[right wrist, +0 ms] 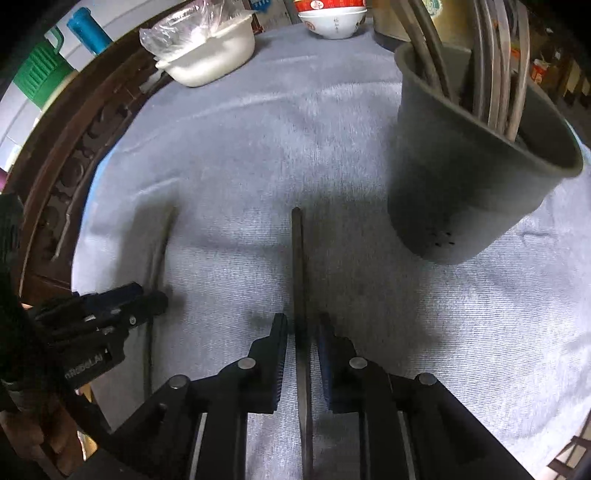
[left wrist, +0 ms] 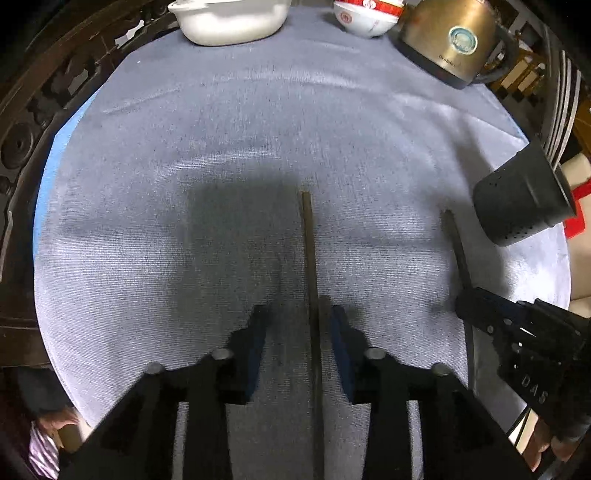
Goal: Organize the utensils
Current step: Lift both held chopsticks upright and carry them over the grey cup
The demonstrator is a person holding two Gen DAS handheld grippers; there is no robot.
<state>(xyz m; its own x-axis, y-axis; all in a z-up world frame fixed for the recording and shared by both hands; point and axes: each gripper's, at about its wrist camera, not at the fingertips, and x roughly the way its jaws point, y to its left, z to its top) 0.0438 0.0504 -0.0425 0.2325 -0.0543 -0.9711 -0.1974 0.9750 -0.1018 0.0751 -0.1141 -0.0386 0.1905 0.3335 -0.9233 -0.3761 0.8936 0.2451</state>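
Brown chopstick (left wrist: 309, 258) lies between the parted left gripper (left wrist: 299, 325); right gripper (right wrist: 303, 328) nearly pinches another chopstick (right wrist: 297, 266).

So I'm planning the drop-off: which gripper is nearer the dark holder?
Right. The right gripper sits just short of the holder; the left gripper is farther off.

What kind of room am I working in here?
Probably a home dining or kitchen table: a brass-coloured electric kettle, a red-and-white porcelain bowl, and a dark grey utensil holder on grey cloth.
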